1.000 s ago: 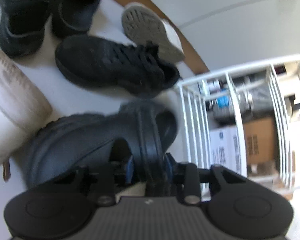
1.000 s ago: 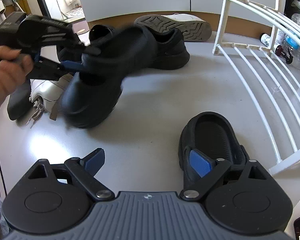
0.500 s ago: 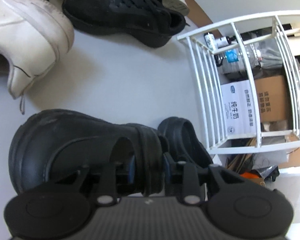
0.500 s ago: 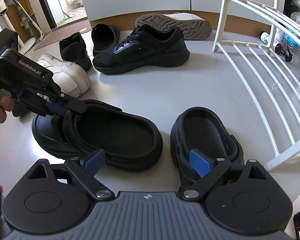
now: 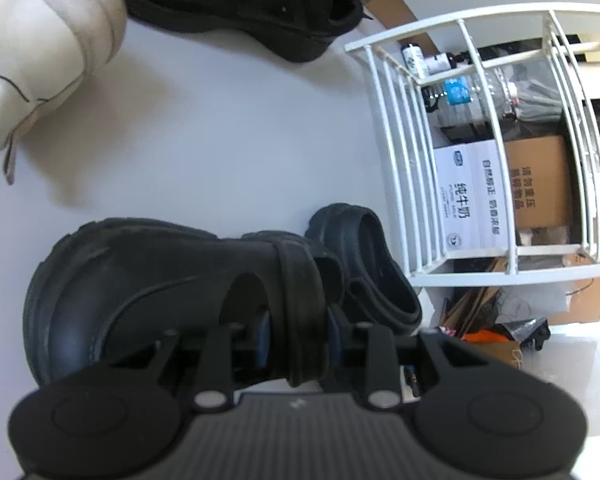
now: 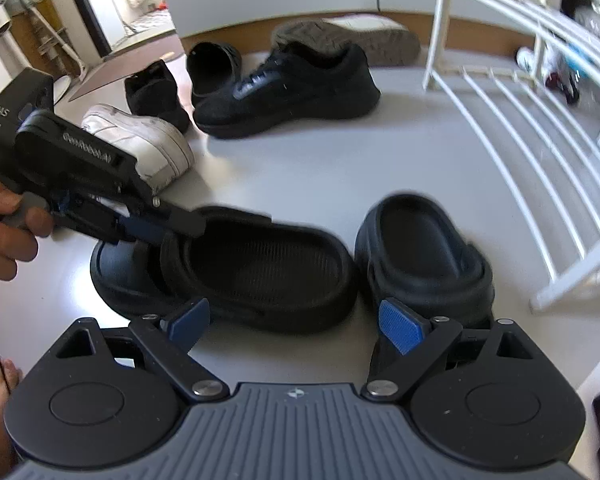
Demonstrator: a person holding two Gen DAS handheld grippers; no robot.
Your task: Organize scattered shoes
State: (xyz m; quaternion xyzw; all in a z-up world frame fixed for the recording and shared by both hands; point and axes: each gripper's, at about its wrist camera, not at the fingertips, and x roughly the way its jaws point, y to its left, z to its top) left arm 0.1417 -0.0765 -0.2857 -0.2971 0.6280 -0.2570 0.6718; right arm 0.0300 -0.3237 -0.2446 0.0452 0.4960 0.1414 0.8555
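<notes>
Two black clogs (image 6: 236, 268) side by side, white rack (image 6: 520, 120) beside

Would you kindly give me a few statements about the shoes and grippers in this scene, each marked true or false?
1. The left gripper is shut on the strap of the larger black rubber clog. True.
2. The right gripper is clamped on the smaller black rubber clog. False: its jaws are open and hold nothing.
3. The two clogs rest side by side on the grey floor. True.
4. The black lace-up sneaker sits inside the white wire rack. False: it is on the floor, left of the rack.
5. The white leather sneaker lies between the two clogs. False: it lies behind the larger clog, near the left gripper.
</notes>
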